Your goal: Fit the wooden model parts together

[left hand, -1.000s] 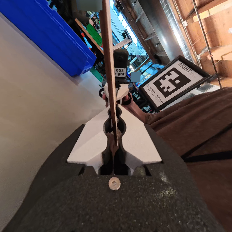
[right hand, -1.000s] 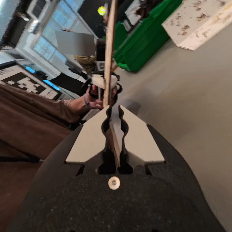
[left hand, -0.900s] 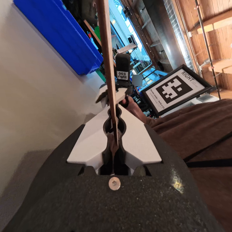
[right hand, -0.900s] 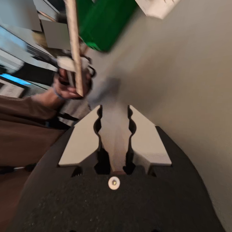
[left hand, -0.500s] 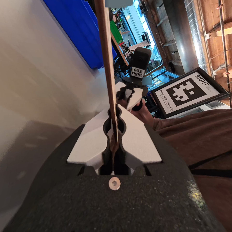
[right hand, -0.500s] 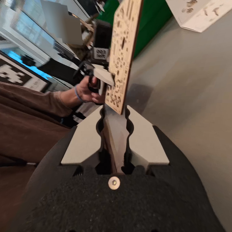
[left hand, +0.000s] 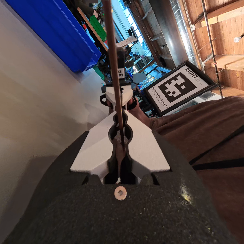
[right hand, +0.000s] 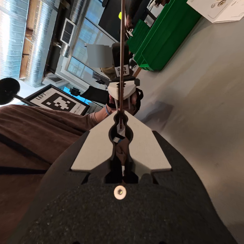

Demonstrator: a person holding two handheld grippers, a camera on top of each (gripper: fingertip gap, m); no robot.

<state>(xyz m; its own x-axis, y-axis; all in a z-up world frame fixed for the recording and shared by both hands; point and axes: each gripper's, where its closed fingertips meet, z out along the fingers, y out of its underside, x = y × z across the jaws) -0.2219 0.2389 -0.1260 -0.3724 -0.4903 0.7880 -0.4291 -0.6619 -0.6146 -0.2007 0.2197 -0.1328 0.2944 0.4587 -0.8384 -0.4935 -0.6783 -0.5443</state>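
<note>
Both jaws pinched one wooden sheet (left hand: 113, 63) edge-on: left gripper (left hand: 120, 116) and right gripper (right hand: 120, 113) each closed on it, facing each other.

The sheet (left hand: 114, 84) stands edge-on between the left claw (left hand: 119, 116) and the right claw (right hand: 120, 116), which face each other. The bin (left hand: 55, 33) lies on the surface (left hand: 33, 105) behind; the sign (left hand: 178, 88) stands beside the sleeve (left hand: 198, 125).
</note>
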